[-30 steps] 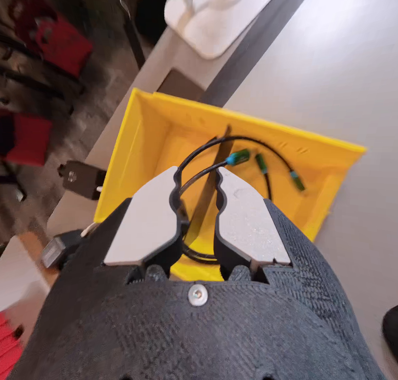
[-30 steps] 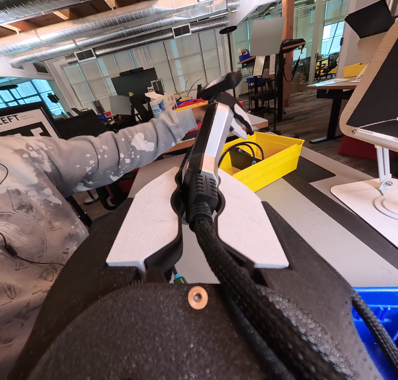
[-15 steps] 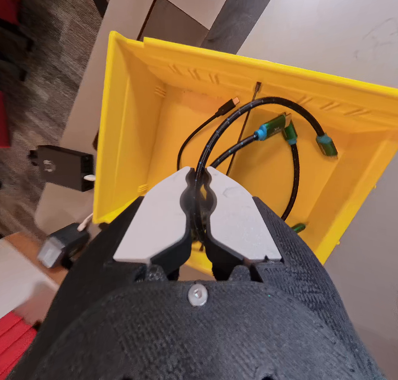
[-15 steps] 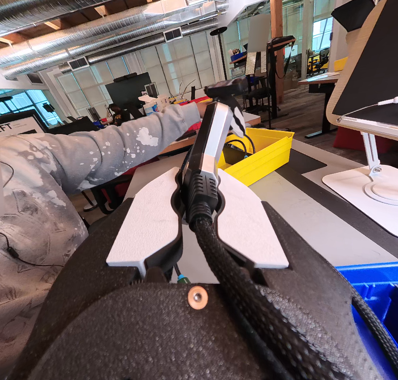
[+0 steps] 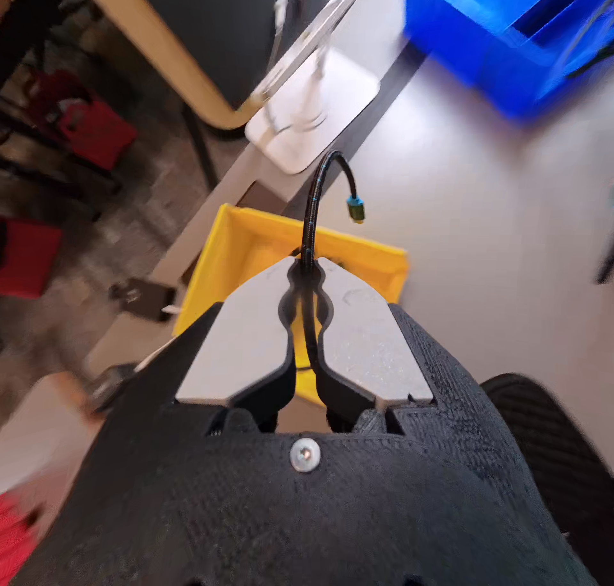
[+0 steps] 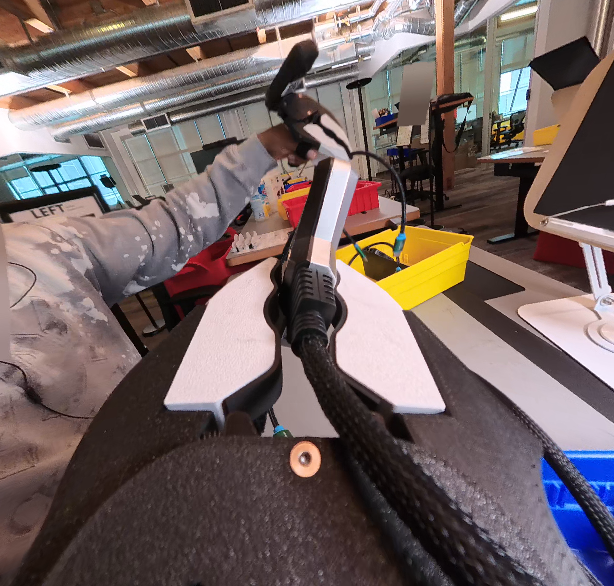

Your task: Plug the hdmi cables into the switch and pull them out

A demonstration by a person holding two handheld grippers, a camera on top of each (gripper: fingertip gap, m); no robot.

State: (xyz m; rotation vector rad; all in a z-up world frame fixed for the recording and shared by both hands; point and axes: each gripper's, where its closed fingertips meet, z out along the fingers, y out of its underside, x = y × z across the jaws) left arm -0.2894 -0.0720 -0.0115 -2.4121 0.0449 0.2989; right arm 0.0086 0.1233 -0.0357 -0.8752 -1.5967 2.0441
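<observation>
My left gripper (image 5: 305, 262) is shut on a black braided HDMI cable (image 5: 310, 217) and holds it above the yellow bin (image 5: 365, 254). The cable arches up and its green plug (image 5: 355, 209) hangs free. My right gripper (image 6: 307, 267) is shut on the black and silver switch (image 6: 329, 211), which stands upright with its thick braided lead (image 6: 332, 380) trailing back over the gripper. In the right wrist view the left gripper (image 6: 344, 152) is raised behind the switch. The cable's plug (image 6: 400, 241) dangles over the yellow bin (image 6: 432, 270).
More cables with green plugs (image 6: 358, 254) lie in the yellow bin. A blue bin (image 5: 498, 54) stands on the table, also low right in the right wrist view (image 6: 581, 503). A white stand base (image 5: 309, 104) holds a tilted board. A sleeved arm (image 6: 149, 231) reaches across.
My left gripper shut on the braided cable inside the yellow bin and lifted it up out of the bin. The right gripper kept holding the switch almost still.
</observation>
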